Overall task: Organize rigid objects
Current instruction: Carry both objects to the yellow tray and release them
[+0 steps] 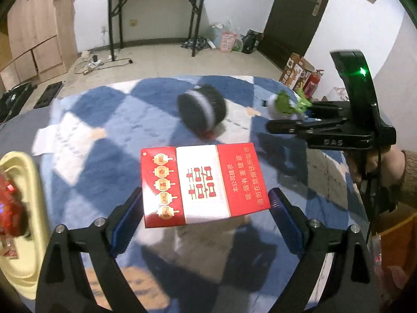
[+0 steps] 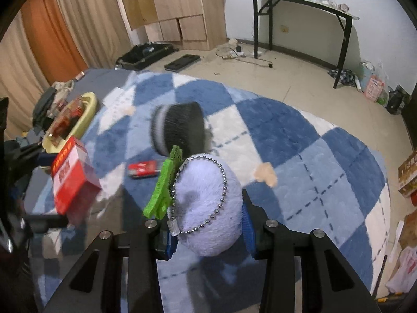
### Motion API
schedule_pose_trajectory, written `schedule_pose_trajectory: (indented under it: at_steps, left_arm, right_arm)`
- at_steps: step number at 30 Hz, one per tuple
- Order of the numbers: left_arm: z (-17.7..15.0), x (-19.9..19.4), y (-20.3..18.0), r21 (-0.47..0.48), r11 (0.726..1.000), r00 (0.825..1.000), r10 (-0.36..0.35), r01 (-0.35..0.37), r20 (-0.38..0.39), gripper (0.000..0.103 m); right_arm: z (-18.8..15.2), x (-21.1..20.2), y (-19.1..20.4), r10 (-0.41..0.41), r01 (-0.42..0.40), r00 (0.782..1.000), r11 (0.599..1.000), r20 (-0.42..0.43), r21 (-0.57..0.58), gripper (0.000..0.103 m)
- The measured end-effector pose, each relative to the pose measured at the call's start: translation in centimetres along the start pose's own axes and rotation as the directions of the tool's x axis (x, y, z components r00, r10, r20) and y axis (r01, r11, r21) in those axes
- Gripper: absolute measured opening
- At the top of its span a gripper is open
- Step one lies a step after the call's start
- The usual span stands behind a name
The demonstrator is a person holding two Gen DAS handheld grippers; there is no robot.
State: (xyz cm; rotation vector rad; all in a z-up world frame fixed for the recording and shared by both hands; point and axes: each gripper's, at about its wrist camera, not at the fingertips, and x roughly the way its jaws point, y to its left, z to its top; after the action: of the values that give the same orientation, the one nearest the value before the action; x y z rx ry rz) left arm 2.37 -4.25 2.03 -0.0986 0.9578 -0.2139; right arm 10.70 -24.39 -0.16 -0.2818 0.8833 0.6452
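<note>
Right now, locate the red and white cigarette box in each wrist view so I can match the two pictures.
Left wrist view: the red and white cigarette box sits centre frame, held between the left gripper fingers, above the blue checked rug.
Right wrist view: the same box is at the left edge, tilted, above the rug.
Shared landmark: the black cylinder with a white band, lying on the rug beyond the box.

Red-and-white carton (image 1: 204, 185), pale lilac plush (image 2: 208, 203) (green leaf (image 2: 163, 185) attached), blue-and-white checked rug (image 2: 299, 140).
</note>
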Motion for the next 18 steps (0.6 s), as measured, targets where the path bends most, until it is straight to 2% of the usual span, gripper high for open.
schedule_pose_trajectory:
  at_steps: [3, 7, 12, 15, 18]
  left_arm:
    - [-1.6, -1.9, 2.3, -0.043, 0.999, 1.0, 0.025, -0.025, 0.011, 0.093]
    - [-2.7, -2.8, 5.0, -0.142, 0.989, 0.998, 0.041, -0.035, 0.044, 0.093]
    - [-2.5, -3.2, 6.5, -0.085, 0.993, 0.993, 0.093, -0.087, 0.072, 0.093]
    - [-2.6, -4.3, 9.0, -0.138, 0.985, 0.989, 0.115, -0.102, 0.092, 0.093]
    - [-2.9, -5.8, 12.4, -0.191, 0.971, 0.978, 0.17, -0.145, 0.12, 0.093]
  right_arm:
    - [-0.5, -1.2, 0.9, 0.023, -0.023, 1.0, 1.0, 0.009, -0.005, 0.039]
    - [-2.4, -2.4, 0.4, 0.001, -0.001, 0.999, 1.0, -0.046, -0.012, 0.039]
    - [-2.9, -3.9, -0.3, -0.022, 0.024, 0.998, 0.999, -0.058, 0.04, 0.039]
    - [-2.4, -4.2, 0.8, -0.018, 0.019, 0.998, 1.0, -0.057, 0.018, 0.039]
    - [-1.3, -3.8, 3.1, 0.007, -0.008, 0.999, 1.0, -0.05, -0.027, 0.039]
